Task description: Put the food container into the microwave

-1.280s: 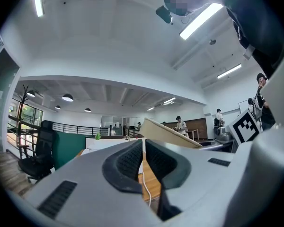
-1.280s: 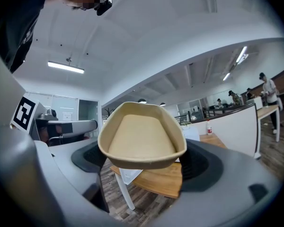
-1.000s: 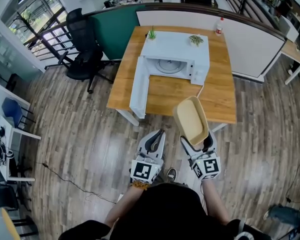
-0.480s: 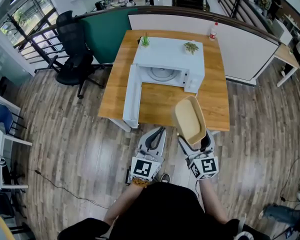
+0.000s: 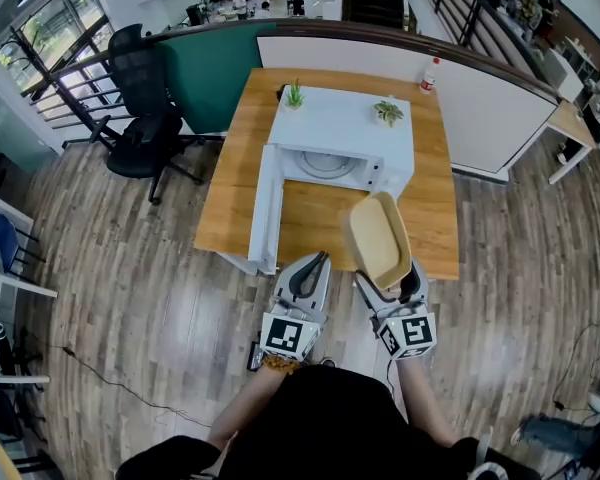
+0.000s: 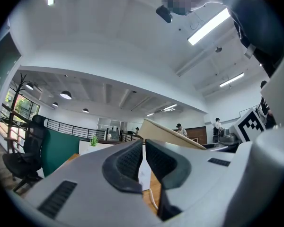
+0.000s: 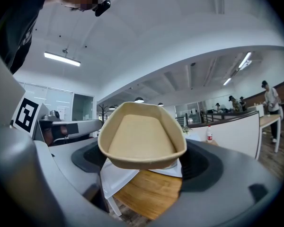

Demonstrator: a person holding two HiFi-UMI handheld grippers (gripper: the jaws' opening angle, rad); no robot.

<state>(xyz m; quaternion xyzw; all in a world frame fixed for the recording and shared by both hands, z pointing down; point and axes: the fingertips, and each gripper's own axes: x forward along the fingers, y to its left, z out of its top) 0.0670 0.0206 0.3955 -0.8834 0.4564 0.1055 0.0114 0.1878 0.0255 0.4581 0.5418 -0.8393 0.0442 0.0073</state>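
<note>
A tan, empty food container (image 5: 378,238) is held tilted up in my right gripper (image 5: 392,286), whose jaws are shut on its near rim; in the right gripper view the food container (image 7: 142,138) fills the middle. The white microwave (image 5: 345,133) stands on the wooden table (image 5: 430,208) ahead, its door (image 5: 264,208) swung wide open towards me and the turntable (image 5: 325,163) showing inside. My left gripper (image 5: 306,276) hangs beside the right one, shut with nothing in it; its fingertips (image 6: 132,157) meet in the left gripper view.
Two small potted plants (image 5: 294,95) (image 5: 387,112) sit on top of the microwave. A bottle (image 5: 432,69) stands at the table's far right corner. A black office chair (image 5: 145,128) is to the left, a white partition (image 5: 500,108) to the right, wood floor all around.
The view has shifted slightly towards the table; the microwave and table now sit a little nearer and lower in the head view. Both grippers keep their pose, the container still held.
</note>
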